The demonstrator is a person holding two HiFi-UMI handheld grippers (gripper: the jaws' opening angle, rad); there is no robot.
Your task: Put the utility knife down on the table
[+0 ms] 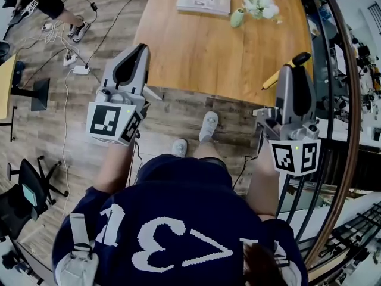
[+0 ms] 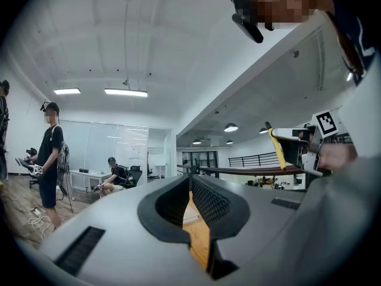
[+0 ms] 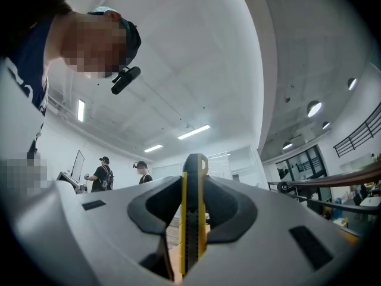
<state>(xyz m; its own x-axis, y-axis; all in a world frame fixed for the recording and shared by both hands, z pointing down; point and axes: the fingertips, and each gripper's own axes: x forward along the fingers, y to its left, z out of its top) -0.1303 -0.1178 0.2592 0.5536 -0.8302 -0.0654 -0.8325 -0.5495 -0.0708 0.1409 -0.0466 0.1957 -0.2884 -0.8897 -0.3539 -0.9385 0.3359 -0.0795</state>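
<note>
So the biggest thing here is the plank floor (image 1: 178, 109), littered on the left with cables (image 1: 62, 118) and a white power strip (image 1: 80, 70), and butted up against it is a big wooden table (image 1: 196, 52). The person (image 1: 178, 231) working the tongs stands just short of the table's near edge in a navy shirt with white print, white sneakers (image 1: 208, 124) poking out underneath. Over by the left edge there's a black office chair (image 1: 27, 198), and another person's legs (image 1: 56, 8) show in the far left corner. The left gripper (image 1: 141, 47) is held up by the table's near left corner, its pads pulled together at the tips with nothing pinched in them; you can only see a sliver of tabletop through the gap lower down. The right gripper (image 1: 293, 70) is up by the near right corner and is clamped tight on the utility knife (image 1: 271, 81). That's the yellow and black one, gripped edge-on by its body, with the black end sticking out past the jaw tips. So the knife is in the air in the right tongs, not lying on the wood. At the far end of the table sit a booklet (image 1: 203, 0) and, near it, a little green vase (image 1: 237, 18) with white flowers (image 1: 260, 2).
</note>
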